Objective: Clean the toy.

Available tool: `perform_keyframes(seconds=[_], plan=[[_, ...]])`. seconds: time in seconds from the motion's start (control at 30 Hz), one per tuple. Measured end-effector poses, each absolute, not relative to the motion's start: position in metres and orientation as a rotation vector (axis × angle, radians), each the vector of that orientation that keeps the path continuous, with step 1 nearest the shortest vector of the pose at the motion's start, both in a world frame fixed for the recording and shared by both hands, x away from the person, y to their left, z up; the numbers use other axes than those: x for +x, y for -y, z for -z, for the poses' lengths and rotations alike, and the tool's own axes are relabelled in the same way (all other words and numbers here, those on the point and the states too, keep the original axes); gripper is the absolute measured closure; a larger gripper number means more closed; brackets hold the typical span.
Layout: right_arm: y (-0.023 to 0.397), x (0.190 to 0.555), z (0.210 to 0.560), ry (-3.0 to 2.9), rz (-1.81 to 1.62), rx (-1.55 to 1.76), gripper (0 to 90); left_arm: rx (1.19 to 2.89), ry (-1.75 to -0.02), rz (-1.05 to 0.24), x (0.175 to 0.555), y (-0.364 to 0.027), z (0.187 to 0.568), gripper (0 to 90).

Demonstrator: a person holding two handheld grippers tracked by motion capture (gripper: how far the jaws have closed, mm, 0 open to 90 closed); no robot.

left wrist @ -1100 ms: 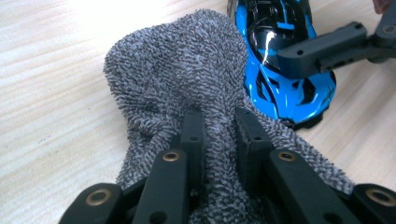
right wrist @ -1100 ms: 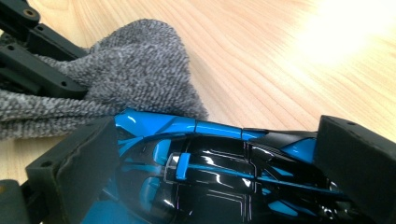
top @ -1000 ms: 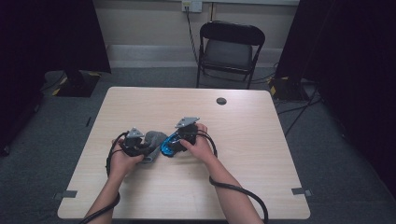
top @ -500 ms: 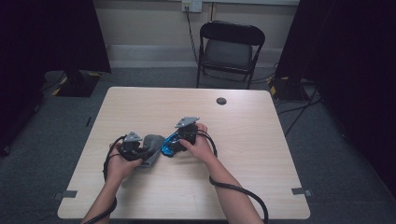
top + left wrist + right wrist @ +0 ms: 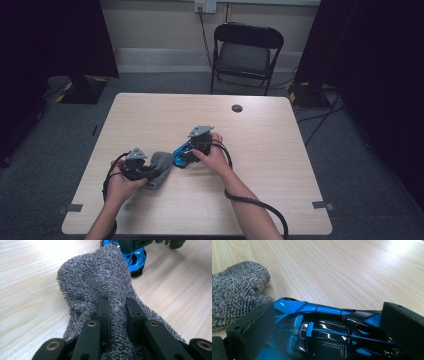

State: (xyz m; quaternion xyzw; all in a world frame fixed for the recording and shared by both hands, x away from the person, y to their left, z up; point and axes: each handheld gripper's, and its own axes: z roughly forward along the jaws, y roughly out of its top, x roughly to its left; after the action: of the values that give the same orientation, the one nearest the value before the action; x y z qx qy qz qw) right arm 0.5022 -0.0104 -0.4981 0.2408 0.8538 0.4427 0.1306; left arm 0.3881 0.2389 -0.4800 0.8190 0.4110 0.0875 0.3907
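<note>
I am gripping a grey terry cloth (image 5: 100, 282) in my left tongs (image 5: 146, 169), the two black jaws pinched tight on a bunched fold of it, as the left gripper view is showing. The cloth is lying on the table (image 5: 150, 120) toward its near left part, its free end humped up and reaching toward the blue toy car (image 5: 181, 156), touching it or just short of it; from above I cannot tell which.

To do the wiping well, I judge that I should be keeping the pinch firm so the fold is not slipping out, dragging the free end across the car's glossy shell in short strokes rather than pushing the bunched part against it, and letting the cloth, not the jaws, meet the paint.

My right tongs (image 5: 189, 150) are holding the car at the table's middle. In the right gripper view one jaw pad is pressing on each side of the blue and black body (image 5: 322, 327), so the tongs are closed on it. I should be keeping that hand quiet and the car low on the table while the cloth is working.

Count: one cloth, one toy car, two tongs, one small dark disc (image 5: 237, 108) near the table's far edge, one folding chair (image 5: 246, 52) beyond the table.
</note>
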Motion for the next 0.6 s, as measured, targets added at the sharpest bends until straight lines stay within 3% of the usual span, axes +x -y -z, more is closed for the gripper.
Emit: perform_keyframes(seconds=[0.3, 0.37, 0.4, 0.47, 0.6], plan=[[0.010, 0.503, 0.495, -2.500, -1.263, 0.712, 0.2, 2.073, -1.046, -0.229, 0.387, -0.240, 0.475, 75.3], [0.010, 0.503, 0.494, -2.504, -1.255, 0.710, 2.8, 2.069, -1.043, -0.233, 0.386, -0.241, 0.474, 75.3], [0.011, 0.502, 0.492, -2.499, -1.265, 0.721, 10.3, 2.064, -1.040, -0.237, 0.384, -0.241, 0.471, 75.3], [0.012, 0.502, 0.489, -2.491, -1.275, 0.724, 15.7, 2.064, -1.034, -0.250, 0.383, -0.241, 0.468, 75.2], [0.016, 0.500, 0.482, -2.492, -1.267, 0.711, 14.3, 2.045, -1.030, -0.258, 0.381, -0.241, 0.461, 75.2]])
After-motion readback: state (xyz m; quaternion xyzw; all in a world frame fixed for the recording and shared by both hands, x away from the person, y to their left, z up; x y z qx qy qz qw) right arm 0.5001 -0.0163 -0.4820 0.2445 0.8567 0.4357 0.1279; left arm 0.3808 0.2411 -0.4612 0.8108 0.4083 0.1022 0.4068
